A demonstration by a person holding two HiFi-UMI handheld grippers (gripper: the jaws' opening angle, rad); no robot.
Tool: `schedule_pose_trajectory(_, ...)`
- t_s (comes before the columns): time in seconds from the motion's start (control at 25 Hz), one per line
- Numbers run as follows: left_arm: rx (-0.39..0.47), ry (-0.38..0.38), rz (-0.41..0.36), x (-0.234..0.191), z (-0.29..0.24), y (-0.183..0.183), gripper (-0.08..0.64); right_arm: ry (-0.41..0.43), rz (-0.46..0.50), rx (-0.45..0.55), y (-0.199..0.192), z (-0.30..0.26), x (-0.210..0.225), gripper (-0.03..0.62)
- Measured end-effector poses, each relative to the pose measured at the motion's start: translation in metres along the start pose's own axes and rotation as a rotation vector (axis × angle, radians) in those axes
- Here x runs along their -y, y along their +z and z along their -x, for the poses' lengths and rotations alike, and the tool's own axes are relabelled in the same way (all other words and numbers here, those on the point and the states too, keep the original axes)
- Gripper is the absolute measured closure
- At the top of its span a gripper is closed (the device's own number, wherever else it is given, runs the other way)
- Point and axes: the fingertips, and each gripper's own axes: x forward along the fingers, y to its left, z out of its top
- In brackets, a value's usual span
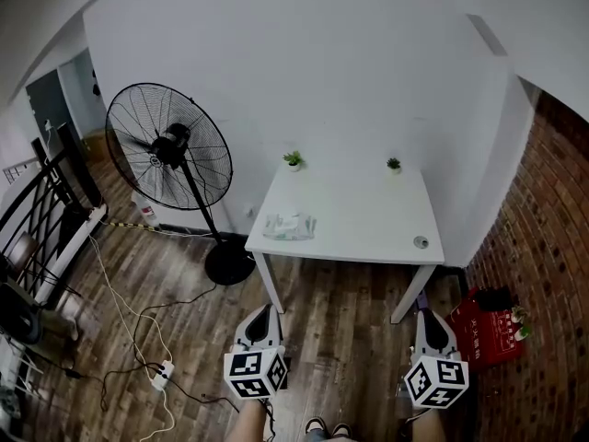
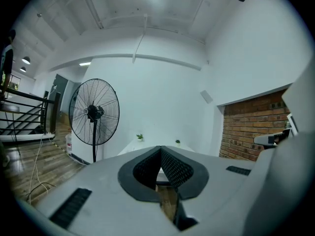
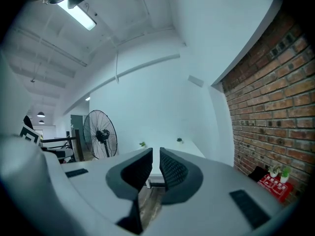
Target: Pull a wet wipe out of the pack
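At frame centre, the wipe pack [image 1: 289,226] lies untouched on the surface [image 1: 368,224]. Below, the left gripper [image 1: 261,308] has its jaws closed and the right gripper [image 1: 428,314] has them barely parted, both empty. Approach step; next, reach the pack.

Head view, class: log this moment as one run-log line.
stage: pre-reach | wet wipe pack: on table, untouched | left gripper: shut, empty | right gripper: fingers slightly apart, empty
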Motion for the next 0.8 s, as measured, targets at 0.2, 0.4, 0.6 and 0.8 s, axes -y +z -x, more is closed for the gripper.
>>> schedule_pose_trajectory(0.2, 0.002, -0.006, 0.004, -0.009, -0.010, 0.000, 0.558, -0.003, 0.003, 0.006, 0.001, -0.010, -0.008, 0.520)
schedule_pose_trajectory(0.4, 0.011, -0.018, 0.006, -0.022, -0.023, 0.006, 0.558, -0.008, 0.008, 0.022, 0.006, -0.022, -0.019, 0.482)
schedule_pose_trajectory(0.6, 0.017, -0.039, -0.001, -0.030, -0.034, 0.011, 0.558, -0.028, 0.009, 0.025, 0.006, -0.031, -0.025, 0.471)
schedule_pose_trajectory(0.8, -0.001, -0.080, -0.008, -0.033, -0.039, 0.005, 0.558, -0.047, -0.006, -0.001, -0.004, -0.032, -0.028, 0.476)
